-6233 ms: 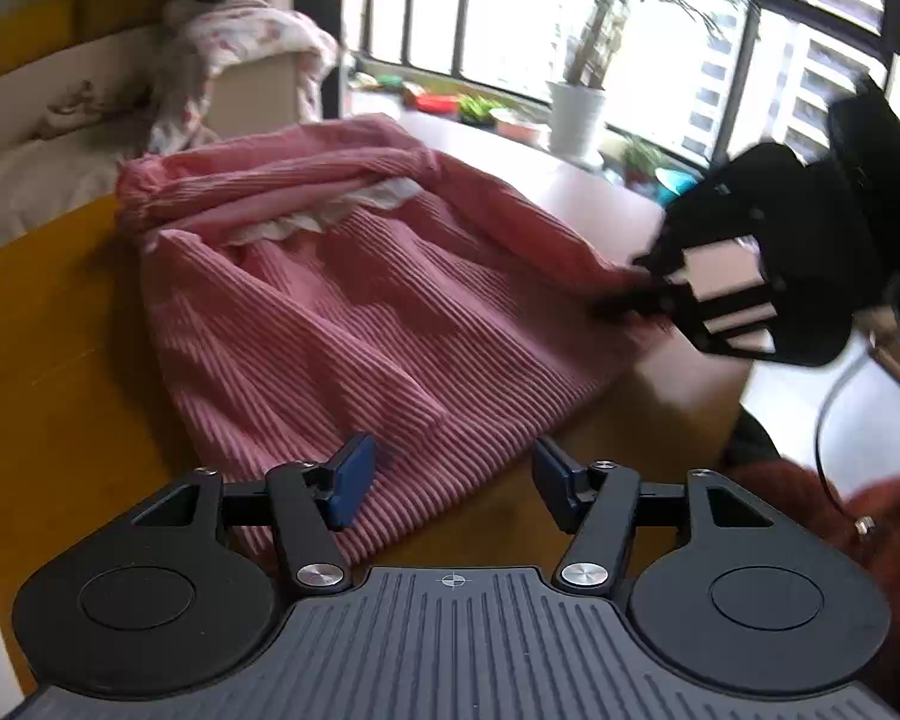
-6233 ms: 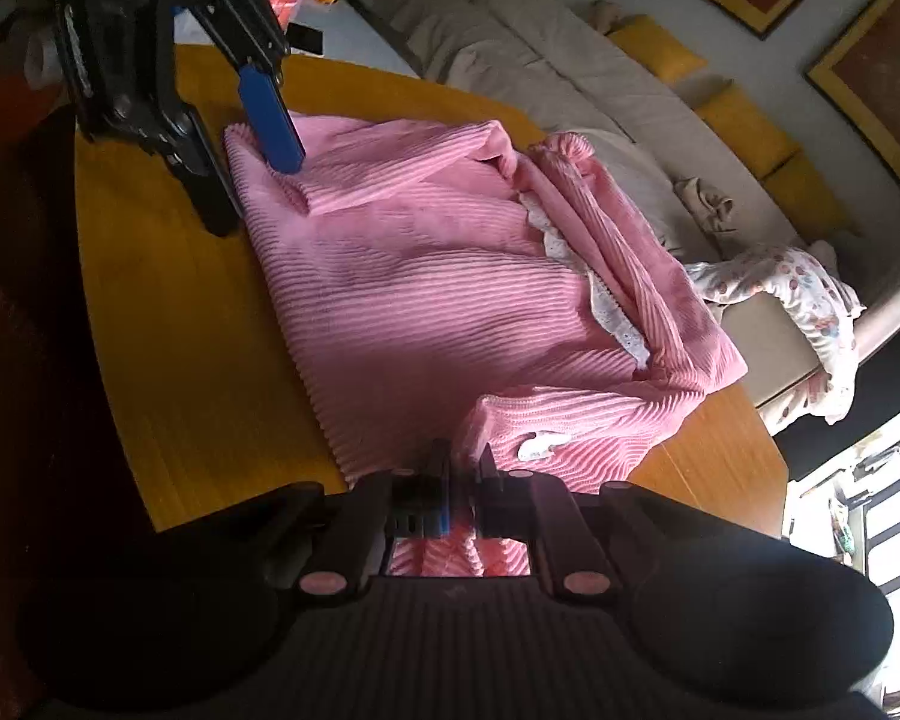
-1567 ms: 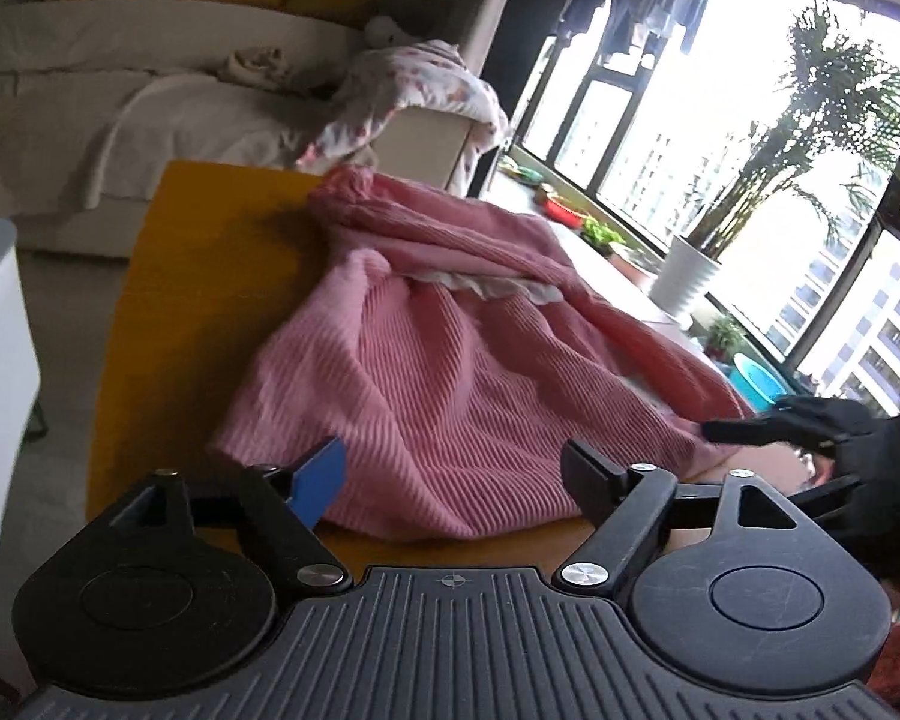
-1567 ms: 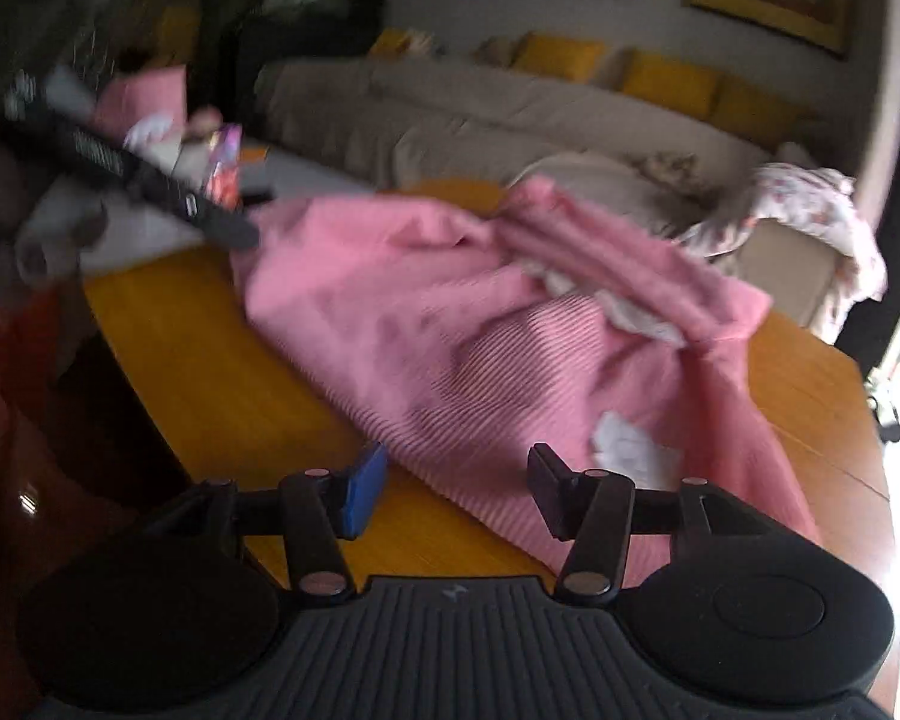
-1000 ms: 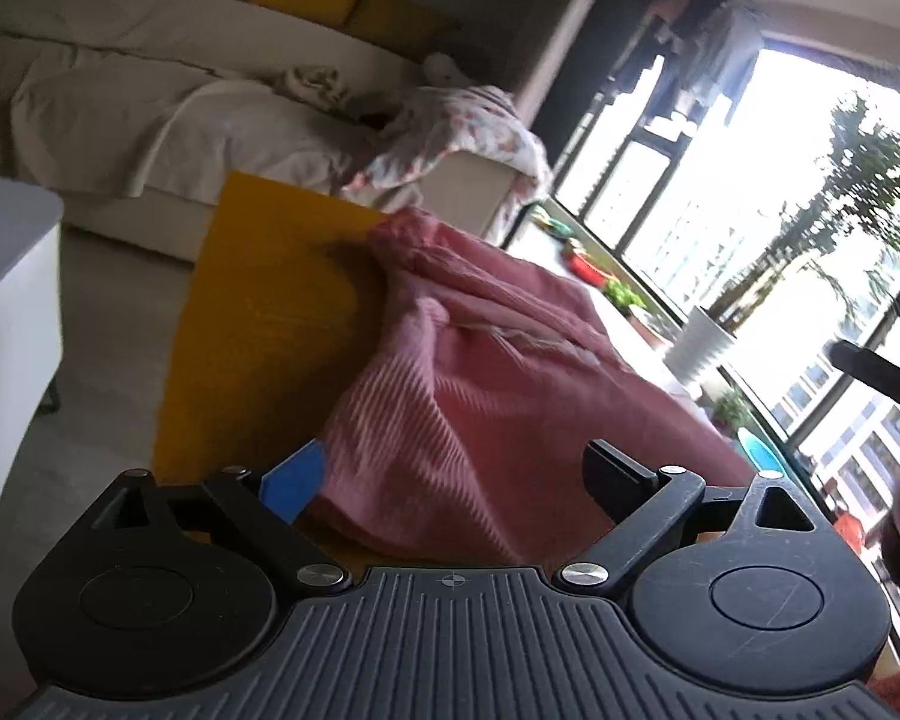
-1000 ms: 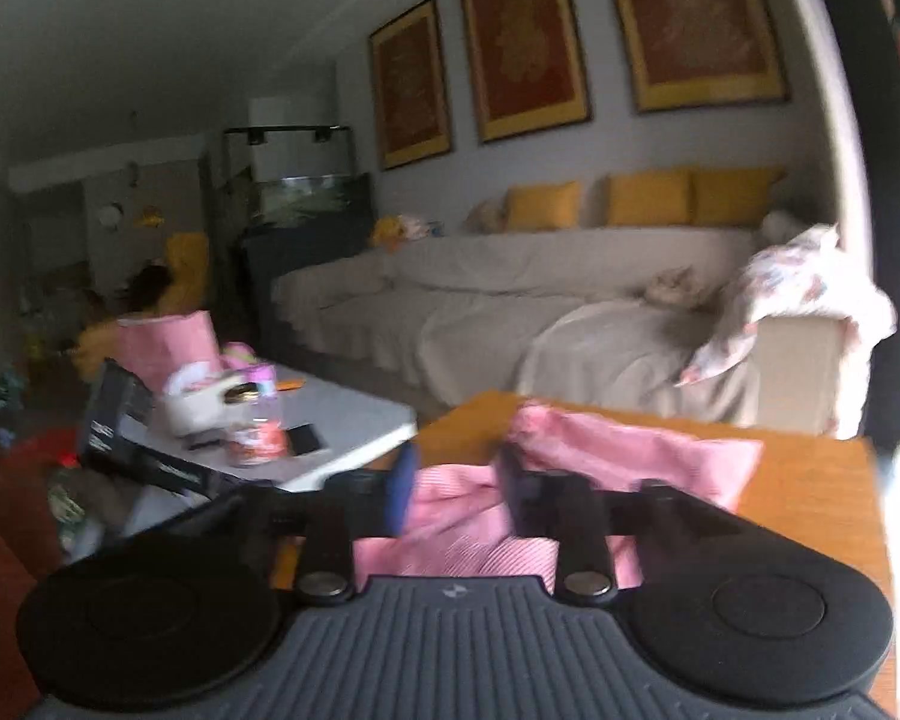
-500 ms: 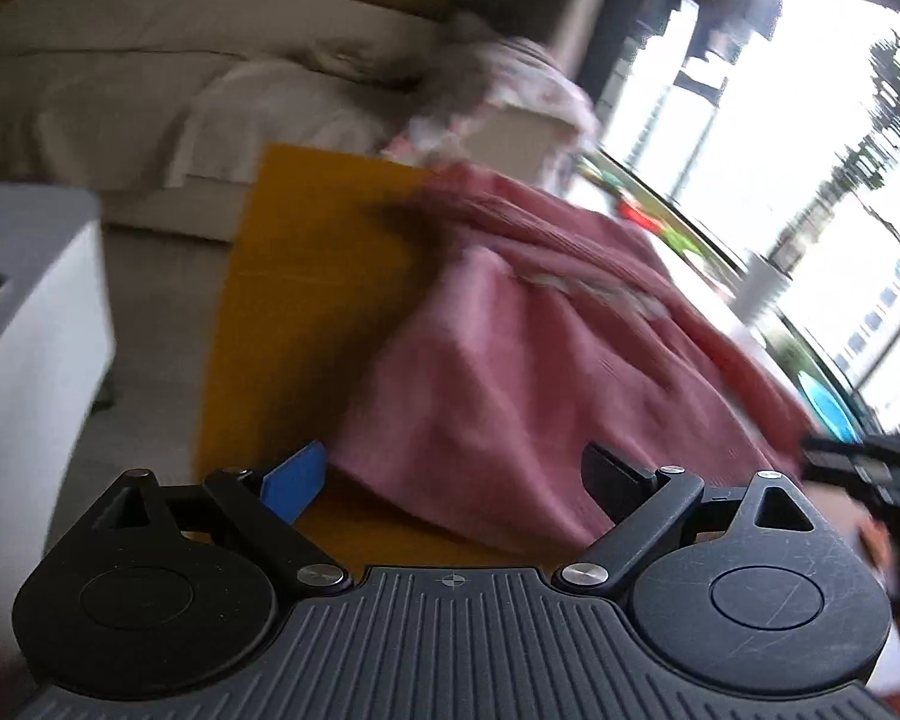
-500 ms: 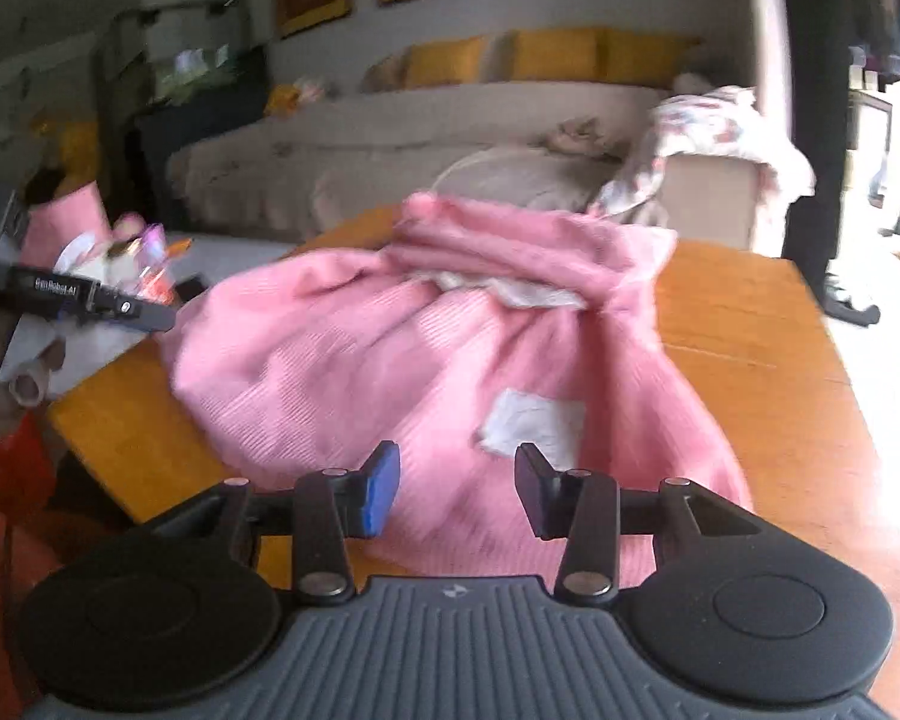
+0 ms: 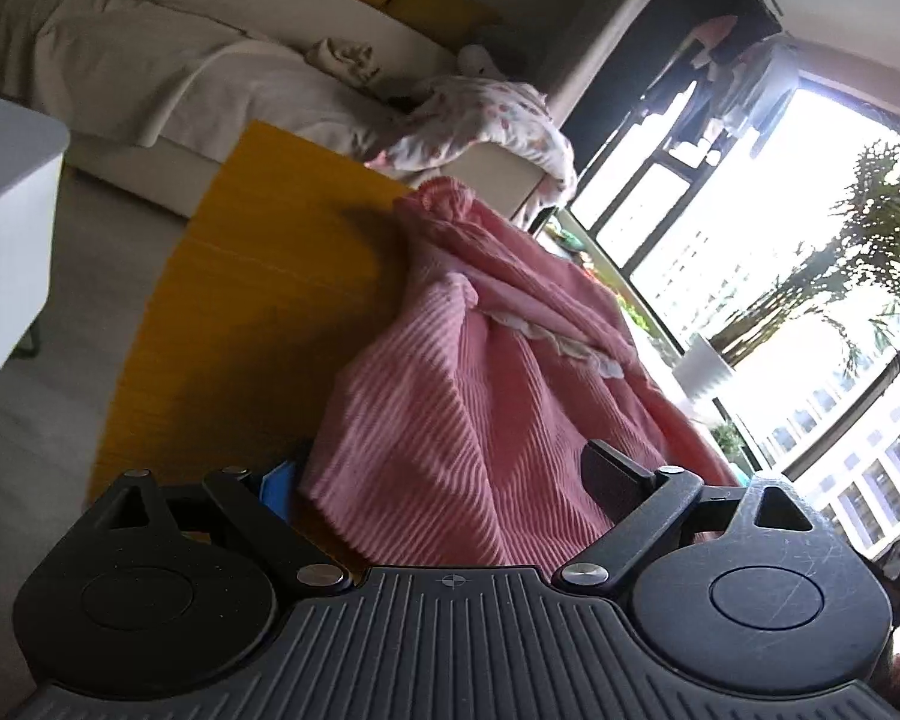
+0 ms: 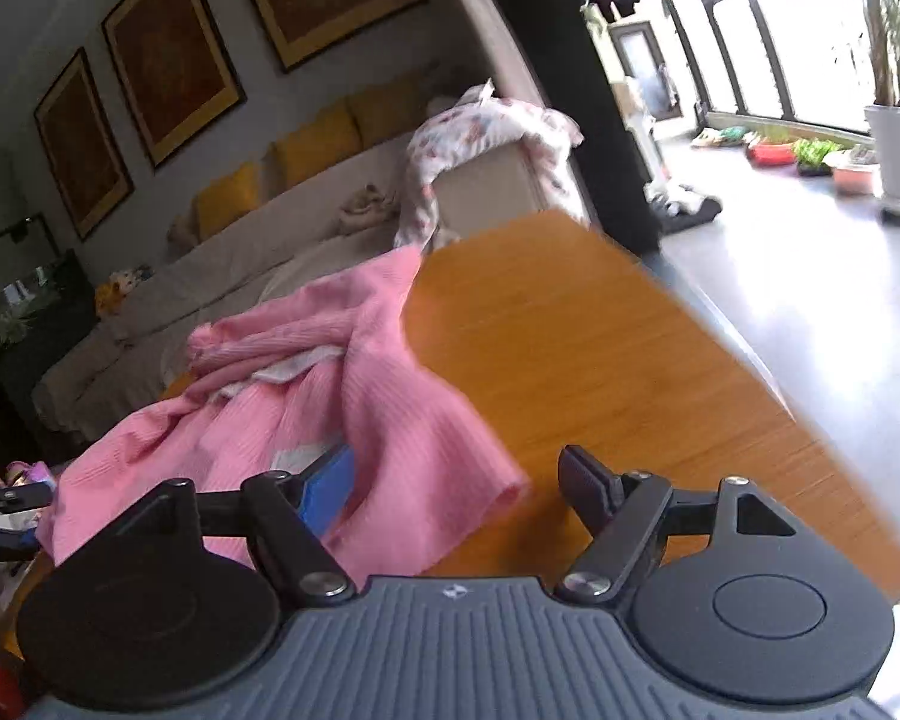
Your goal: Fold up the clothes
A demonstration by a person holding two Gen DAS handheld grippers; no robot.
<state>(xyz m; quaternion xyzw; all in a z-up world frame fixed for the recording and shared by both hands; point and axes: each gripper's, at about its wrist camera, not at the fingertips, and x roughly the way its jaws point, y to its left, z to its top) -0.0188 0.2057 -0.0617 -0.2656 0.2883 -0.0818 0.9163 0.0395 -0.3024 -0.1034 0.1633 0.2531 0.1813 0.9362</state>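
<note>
Lying rumpled on the orange wooden table (image 10: 600, 360), the pink ribbed garment (image 9: 468, 420) shows a white sewn-in label (image 10: 297, 456), unreadable; left hand-held gripper (image 9: 444, 480) closing, right hand-held gripper (image 10: 456, 480) opening, both straddling hem unclamped.

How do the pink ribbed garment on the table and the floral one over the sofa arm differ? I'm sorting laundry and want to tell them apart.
The pink ribbed garment is one solid colour with white lace trim; the floral garment is pale with small printed patterns. The pink one lies spread and bunched on the wooden table, near corners between both grippers' fingers; the floral one hangs draped over the sofa arm, away from both grippers. Both are crumpled and unfolded.
</note>
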